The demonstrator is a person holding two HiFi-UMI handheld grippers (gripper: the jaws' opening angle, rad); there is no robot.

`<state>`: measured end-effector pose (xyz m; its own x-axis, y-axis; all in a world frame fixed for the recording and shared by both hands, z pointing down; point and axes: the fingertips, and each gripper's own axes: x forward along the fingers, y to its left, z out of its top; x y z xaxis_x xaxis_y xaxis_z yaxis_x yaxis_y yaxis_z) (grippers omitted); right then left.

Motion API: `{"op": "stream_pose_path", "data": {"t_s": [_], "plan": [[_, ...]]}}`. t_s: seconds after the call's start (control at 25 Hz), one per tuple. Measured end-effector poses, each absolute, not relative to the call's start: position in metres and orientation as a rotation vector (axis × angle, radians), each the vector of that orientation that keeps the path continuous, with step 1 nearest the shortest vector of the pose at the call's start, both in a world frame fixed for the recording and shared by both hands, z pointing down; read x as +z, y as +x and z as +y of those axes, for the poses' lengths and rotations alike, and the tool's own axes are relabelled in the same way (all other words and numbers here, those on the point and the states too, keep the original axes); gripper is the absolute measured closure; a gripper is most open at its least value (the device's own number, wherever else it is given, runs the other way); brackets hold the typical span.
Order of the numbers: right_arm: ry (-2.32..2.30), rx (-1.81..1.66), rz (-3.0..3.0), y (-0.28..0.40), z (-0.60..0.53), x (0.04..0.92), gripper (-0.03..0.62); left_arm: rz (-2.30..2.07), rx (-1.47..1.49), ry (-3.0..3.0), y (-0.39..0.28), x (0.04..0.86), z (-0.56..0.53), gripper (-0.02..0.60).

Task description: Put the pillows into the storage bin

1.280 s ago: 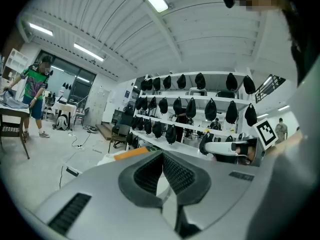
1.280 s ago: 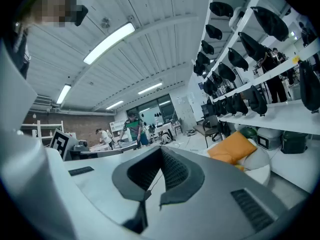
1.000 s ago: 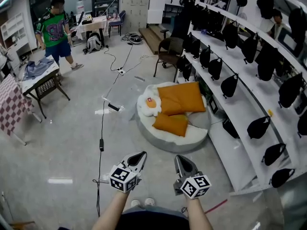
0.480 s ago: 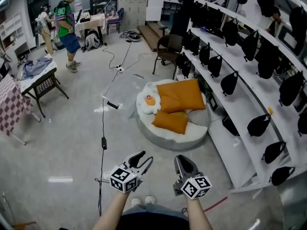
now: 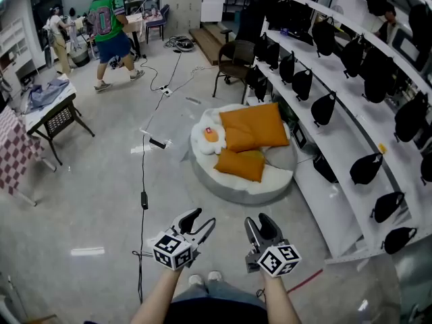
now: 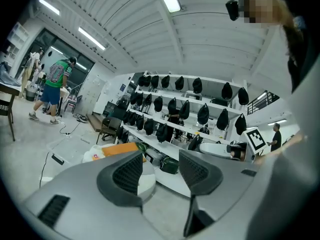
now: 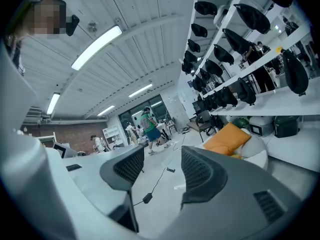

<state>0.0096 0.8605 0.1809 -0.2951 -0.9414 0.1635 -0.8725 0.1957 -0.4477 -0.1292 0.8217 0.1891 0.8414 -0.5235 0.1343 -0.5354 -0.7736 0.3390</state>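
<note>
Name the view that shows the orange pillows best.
Head view: the orange pillows lie in full sight, seen from above. The left gripper view shows only a thin orange strip of them; the right gripper view shows them side-on and small.

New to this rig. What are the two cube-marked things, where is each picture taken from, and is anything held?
A person holds a two-jaw gripper in each hand; no robot. One picture comes from a camera on the person's head, showing the left gripper and right gripper at the bottom. The other two look along each gripper's own jaws. Both pairs of jaws are opening, nothing between them. On the floor ahead, orange square pillows and a fried-egg-shaped pillow lie on a low round white pad.
</note>
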Motion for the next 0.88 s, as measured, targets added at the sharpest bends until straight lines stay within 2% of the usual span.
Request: {"op": "stream_pose_path", "data": {"t_s": [0.52, 0.88], "plan": [[-1.806, -0.664, 2.261, -0.003, 0.842, 0.182, 0.373, -0.786, 0.044, 2.704, -0.152, 0.184, 0.792, 0.353], [-1.777, -0.610, 2.288, 0.010, 0.777, 0.200, 0.373, -0.830, 0.034, 2.690, -0.156, 0.204, 0.739, 0.353]]}}
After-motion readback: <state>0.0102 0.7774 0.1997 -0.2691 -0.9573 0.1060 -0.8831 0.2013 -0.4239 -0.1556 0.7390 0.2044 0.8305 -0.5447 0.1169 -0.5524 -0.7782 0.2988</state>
